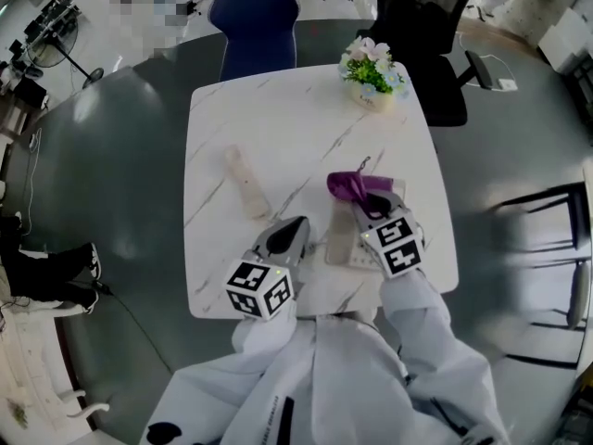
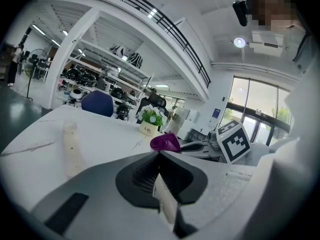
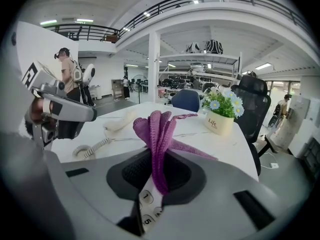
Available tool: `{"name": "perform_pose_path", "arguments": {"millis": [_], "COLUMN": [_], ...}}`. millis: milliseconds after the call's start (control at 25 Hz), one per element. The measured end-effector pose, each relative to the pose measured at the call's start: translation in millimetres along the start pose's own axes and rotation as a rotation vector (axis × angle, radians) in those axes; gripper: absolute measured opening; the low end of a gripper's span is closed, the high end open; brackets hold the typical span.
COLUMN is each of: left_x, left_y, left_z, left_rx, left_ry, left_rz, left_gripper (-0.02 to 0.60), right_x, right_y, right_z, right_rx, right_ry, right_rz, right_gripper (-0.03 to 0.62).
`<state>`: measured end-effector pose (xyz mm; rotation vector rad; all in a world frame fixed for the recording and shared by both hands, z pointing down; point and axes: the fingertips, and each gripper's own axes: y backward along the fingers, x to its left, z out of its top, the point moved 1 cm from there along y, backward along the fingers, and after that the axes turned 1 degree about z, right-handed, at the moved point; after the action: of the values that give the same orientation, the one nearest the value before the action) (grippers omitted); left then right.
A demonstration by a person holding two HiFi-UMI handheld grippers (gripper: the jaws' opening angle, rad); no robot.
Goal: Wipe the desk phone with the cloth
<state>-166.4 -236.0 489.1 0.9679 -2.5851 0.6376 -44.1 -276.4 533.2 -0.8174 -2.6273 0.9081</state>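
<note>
A beige desk phone base (image 1: 345, 239) lies near the front of the white marble table (image 1: 241, 119), its keypad (image 3: 146, 200) showing under my right jaws. The handset (image 1: 246, 182) lies off the base to the left, joined to it by a coiled cord (image 3: 93, 146). My right gripper (image 1: 372, 202) is shut on a purple cloth (image 1: 357, 185), which stands bunched up between the jaws (image 3: 159, 134) over the phone. My left gripper (image 1: 296, 222) hovers left of the base, shut with nothing in it (image 2: 160, 156). From it I see the cloth (image 2: 165, 143) and handset (image 2: 70, 146).
A white pot of flowers (image 1: 373, 74) stands at the table's far right edge. A blue chair (image 1: 255, 21) and a black office chair (image 1: 428, 35) are beyond the far edge. A person's legs (image 1: 46, 272) are on the floor at left.
</note>
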Motion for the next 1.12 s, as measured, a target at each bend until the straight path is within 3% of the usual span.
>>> {"name": "perform_pose_path", "arguments": {"millis": [360, 1120], "left_x": [-10, -42], "left_y": [7, 43], "left_z": [-11, -25], "left_rx": [0.001, -0.024], "left_ry": [-0.003, 0.001], "left_rz": [-0.002, 0.069], "left_gripper": [-0.003, -0.003], "right_x": [17, 55], "right_y": [5, 28], "right_z": [-15, -45], "right_rx": [0.029, 0.070], "right_ry": [0.004, 0.036], "right_rz": [0.032, 0.139], "right_gripper": [0.041, 0.041]}}
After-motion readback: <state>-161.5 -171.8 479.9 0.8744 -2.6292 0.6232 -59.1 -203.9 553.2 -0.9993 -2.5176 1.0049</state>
